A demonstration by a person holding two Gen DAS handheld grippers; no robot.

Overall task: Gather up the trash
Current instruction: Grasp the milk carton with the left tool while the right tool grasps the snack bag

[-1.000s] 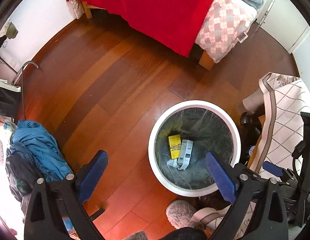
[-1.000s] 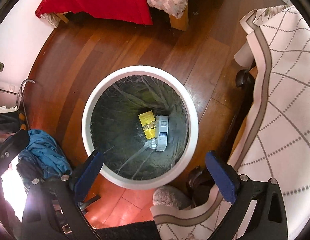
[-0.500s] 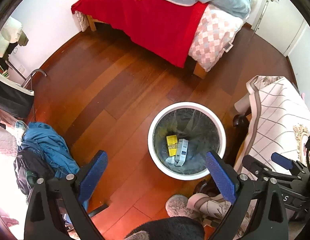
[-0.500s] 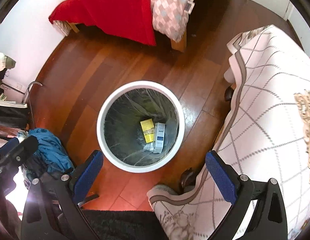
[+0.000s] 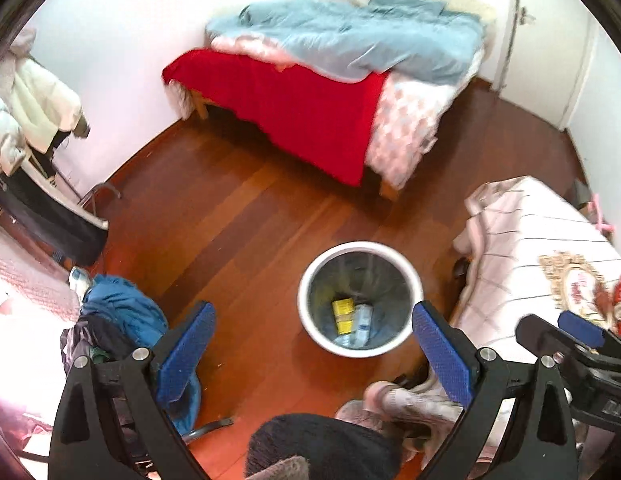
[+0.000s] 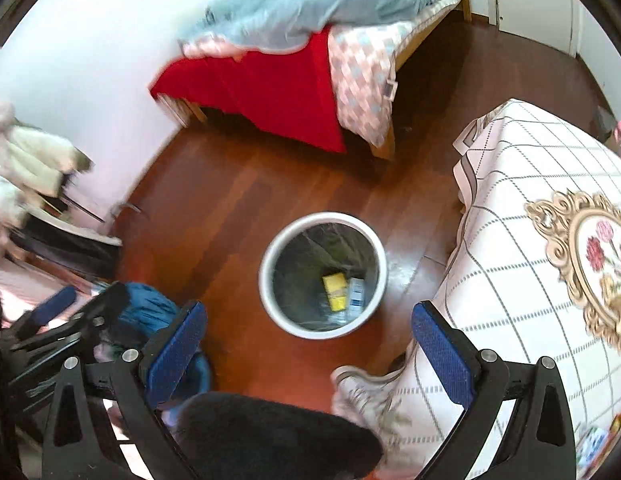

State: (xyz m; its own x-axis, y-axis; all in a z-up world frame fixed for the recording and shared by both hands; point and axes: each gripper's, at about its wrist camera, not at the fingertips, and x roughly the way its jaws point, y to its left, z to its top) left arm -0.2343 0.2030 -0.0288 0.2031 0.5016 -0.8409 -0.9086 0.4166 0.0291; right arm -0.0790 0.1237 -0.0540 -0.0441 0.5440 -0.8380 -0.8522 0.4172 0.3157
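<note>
Trash bin beyond spread fingers

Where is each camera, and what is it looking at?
Left wrist view: it sits on the left gripper, high up and looking down at the floor, the trash bin and the bed; its own two open blue fingers show, and the right gripper pokes in at the right edge.
Right wrist view: it sits on the right gripper, looking down at the bin beside the covered table; its open fingers and the left gripper show.
Both views share the bin, the yellow box in it and the bed.
</note>
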